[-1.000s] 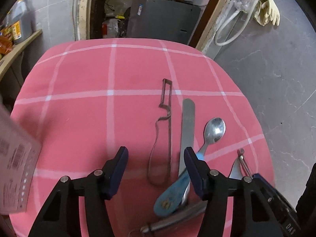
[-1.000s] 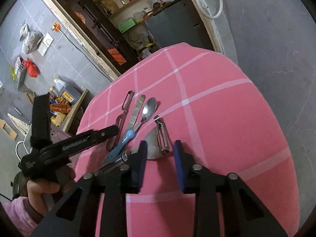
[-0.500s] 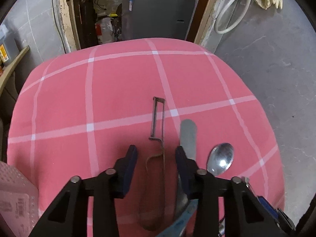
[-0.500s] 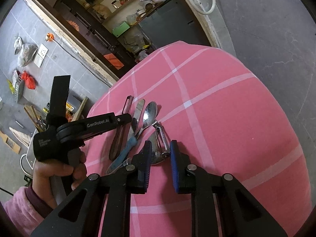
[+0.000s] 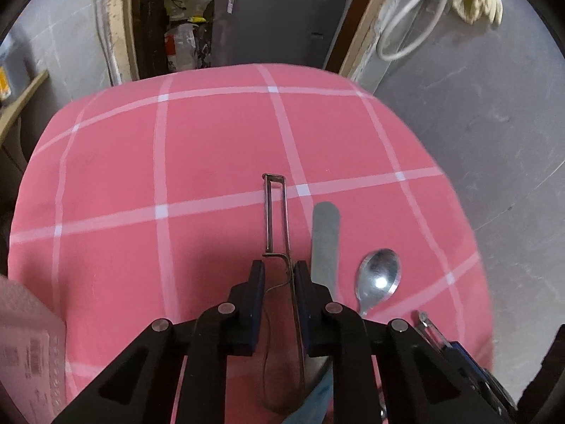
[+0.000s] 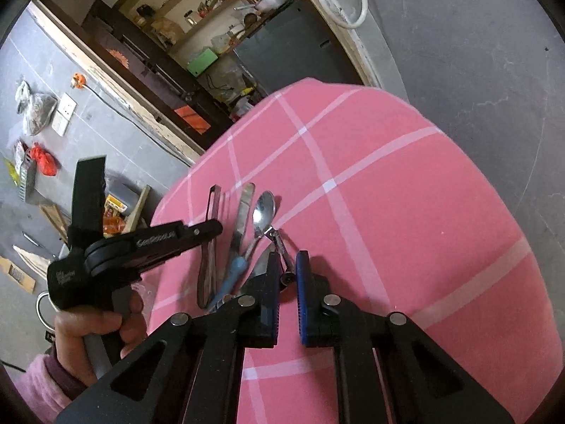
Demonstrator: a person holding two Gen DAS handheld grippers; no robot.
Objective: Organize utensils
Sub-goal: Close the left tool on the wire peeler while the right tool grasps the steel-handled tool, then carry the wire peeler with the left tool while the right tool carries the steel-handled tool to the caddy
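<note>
The left gripper [image 5: 277, 275] is closing around the thin wire peeler [image 5: 277, 212], near the right edge of the pink checked table [image 5: 176, 176]; the right gripper [image 6: 287, 268] is closing around the metal peeler [image 6: 280, 247] beside the spoon [image 6: 263, 210] and flat knife [image 6: 242, 212]; neither pinches yet.

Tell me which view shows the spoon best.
The right wrist view: the spoon shows whole, bowl and handle, beside the knife. The left wrist view shows only its bowl; the left gripper hides the handle.
</note>
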